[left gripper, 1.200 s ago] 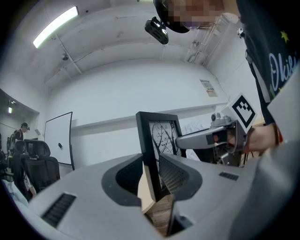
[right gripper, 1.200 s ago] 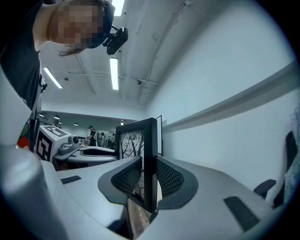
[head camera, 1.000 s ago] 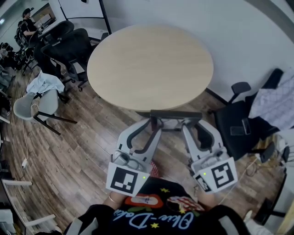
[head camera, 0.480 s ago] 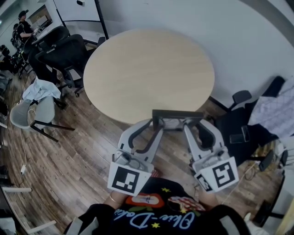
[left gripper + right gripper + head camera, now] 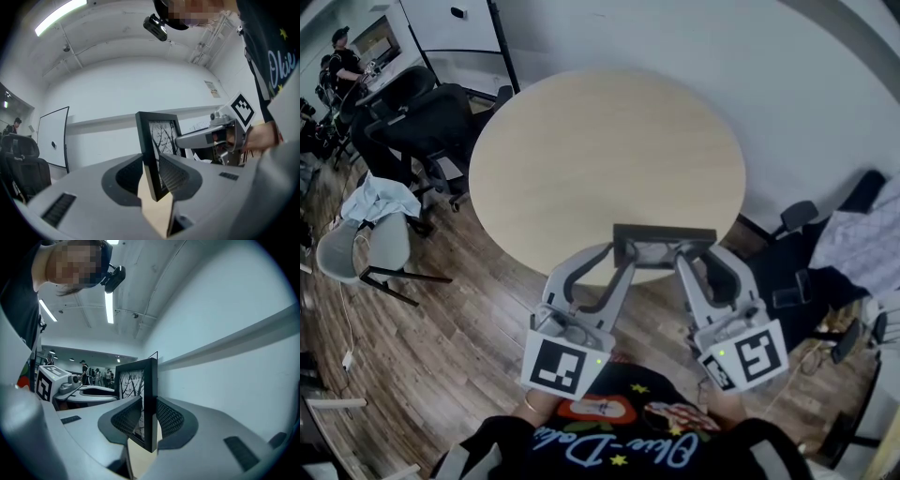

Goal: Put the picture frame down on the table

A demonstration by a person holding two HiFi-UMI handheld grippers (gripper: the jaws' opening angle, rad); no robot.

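A black picture frame [image 5: 664, 247] with a tree print hangs upright between both grippers, over the near edge of the round wooden table [image 5: 600, 150]. My left gripper [image 5: 620, 258] is shut on the frame's left side, its jaws clamping the black frame [image 5: 151, 159]. My right gripper [image 5: 682, 260] is shut on the frame's right side, where the frame [image 5: 149, 401] stands edge-on between the pads. The frame's bottom edge is above the tabletop; whether it touches the table is hidden.
Black office chairs [image 5: 431, 117] stand left of the table, a grey chair with cloth [image 5: 370, 220] further left. Another black chair [image 5: 792, 267] and draped fabric [image 5: 862, 234] are at the right. A white wall runs behind the table. People sit at far left.
The frame and both grippers have moved forward, from beside the table's near edge to over it. Both grips are unchanged.
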